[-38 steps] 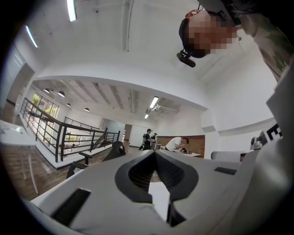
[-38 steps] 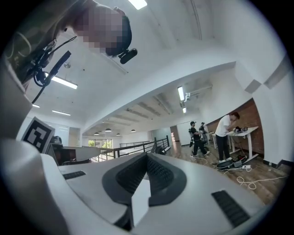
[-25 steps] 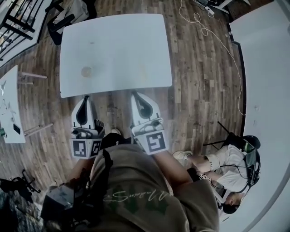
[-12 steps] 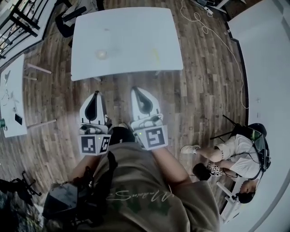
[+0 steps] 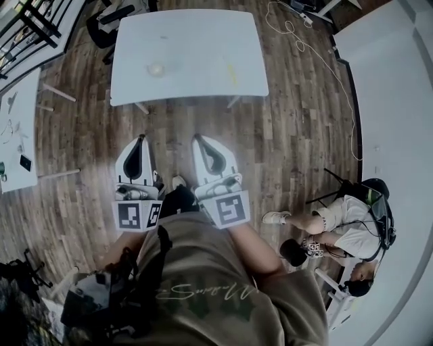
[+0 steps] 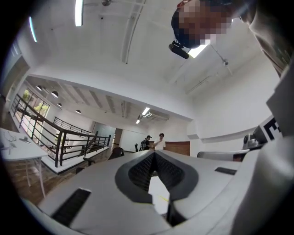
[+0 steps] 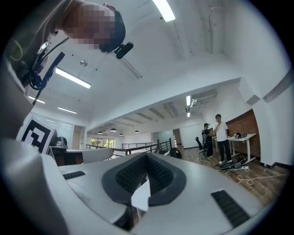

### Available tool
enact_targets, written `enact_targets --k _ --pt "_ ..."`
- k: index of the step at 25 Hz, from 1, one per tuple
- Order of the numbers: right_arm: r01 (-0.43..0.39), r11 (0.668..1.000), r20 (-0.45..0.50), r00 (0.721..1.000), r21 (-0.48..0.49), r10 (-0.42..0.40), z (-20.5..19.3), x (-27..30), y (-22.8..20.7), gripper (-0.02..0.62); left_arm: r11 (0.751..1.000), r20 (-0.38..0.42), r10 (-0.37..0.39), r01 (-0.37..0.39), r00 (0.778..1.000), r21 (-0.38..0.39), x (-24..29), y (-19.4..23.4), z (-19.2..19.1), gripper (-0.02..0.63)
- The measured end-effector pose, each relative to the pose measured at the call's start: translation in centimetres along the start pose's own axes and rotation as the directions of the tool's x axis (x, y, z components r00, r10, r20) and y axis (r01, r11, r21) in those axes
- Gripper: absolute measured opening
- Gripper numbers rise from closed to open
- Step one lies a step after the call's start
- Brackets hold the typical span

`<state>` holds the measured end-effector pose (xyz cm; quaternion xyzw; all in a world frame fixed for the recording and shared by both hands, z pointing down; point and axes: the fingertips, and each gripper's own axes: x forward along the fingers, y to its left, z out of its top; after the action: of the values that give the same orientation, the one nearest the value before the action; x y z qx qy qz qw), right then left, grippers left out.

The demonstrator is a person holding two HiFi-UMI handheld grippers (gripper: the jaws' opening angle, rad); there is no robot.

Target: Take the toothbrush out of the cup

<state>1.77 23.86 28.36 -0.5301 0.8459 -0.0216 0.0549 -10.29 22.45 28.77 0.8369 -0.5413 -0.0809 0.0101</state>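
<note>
left gripper (image 5: 141, 138), right gripper (image 5: 197, 138): fingers closed, empty; cup (image 5: 156, 69) at eleven o'clock on tabletop (image 5: 196, 40); toothbrush likely light, stiff, pinch the handle.

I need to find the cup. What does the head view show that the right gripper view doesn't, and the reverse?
Head view only: a small round thing, likely the cup, on the white table, and a seated person. Right gripper view only: two people standing by a desk, ceiling lights. Both: the right gripper, jaws together, empty; wood floor.
</note>
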Motion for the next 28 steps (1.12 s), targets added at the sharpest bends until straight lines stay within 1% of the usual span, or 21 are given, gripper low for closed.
enact_targets --k 3,8,10,12,13,14,16,20,23,26,28 --pt "-0.024 1.000 -0.013 1.000 -0.017 0.023 -0.1 -0.7 0.9 -0.011 1.000 0.014 0.001 -0.001 1.000 0.017 -1.2 -0.8 0.5 0.012" --pt "-0.058 0.998 -0.022 0.998 -0.001 0.058 -0.4 -3.2 1.5 -0.011 0.999 0.013 0.012 -0.012 1.000 0.048 -3.5 -3.5 0.6 0.012" --pt "-0.067 0.998 -0.029 0.997 0.004 0.067 -0.4 -4.2 1.4 -0.011 0.999 0.003 0.026 -0.026 1.000 0.025 -4.0 -4.3 0.7 0.012" --pt "-0.075 0.997 -0.047 0.996 0.014 0.075 -0.4 -5.2 1.2 -0.011 0.998 0.005 0.049 -0.049 0.999 -0.032 -4.3 -4.9 1.1 0.011" --pt "-0.078 0.997 -0.050 0.996 0.018 0.079 -0.2 -5.7 1.1 -0.011 0.997 0.014 0.056 -0.056 0.998 -0.045 -4.4 -5.3 1.3 0.011" --pt "-0.079 0.997 -0.046 0.996 0.017 0.079 0.1 -6.2 1.0 -0.012 0.998 0.026 0.054 -0.053 0.998 -0.038 -4.6 -5.8 1.6 0.011" --pt "-0.059 0.998 -0.022 0.998 0.006 0.059 0.8 -6.9 0.7 -0.012 1.000 0.039 0.024 -0.023 0.999 -0.014 -4.6 -6.9 1.5 0.011" --pt "0.003 1.000 0.012 1.000 0.019 -0.003 1.6 -7.8 1.2 -0.014 0.998 0.027 -0.062 0.062 0.998 -0.008 -5.2 -8.3 0.8 0.011" --pt "0.039 0.999 0.025 0.999 0.018 -0.039 2.1 -8.3 2.0 -0.014 0.994 0.023 -0.107 0.107 0.994 0.006 -5.6 -8.8 1.5 0.011" --pt "0.041 0.999 0.021 0.999 0.008 -0.041 2.3 -8.0 3.7 -0.014 0.993 0.035 -0.116 0.115 0.993 0.022 -6.1 -7.9 2.6 0.011" --pt "0.031 0.999 0.041 0.999 -0.008 -0.031 2.8 -7.6 4.9 -0.014 0.994 0.044 -0.109 0.108 0.993 0.019 -6.3 -6.9 3.1 0.011"
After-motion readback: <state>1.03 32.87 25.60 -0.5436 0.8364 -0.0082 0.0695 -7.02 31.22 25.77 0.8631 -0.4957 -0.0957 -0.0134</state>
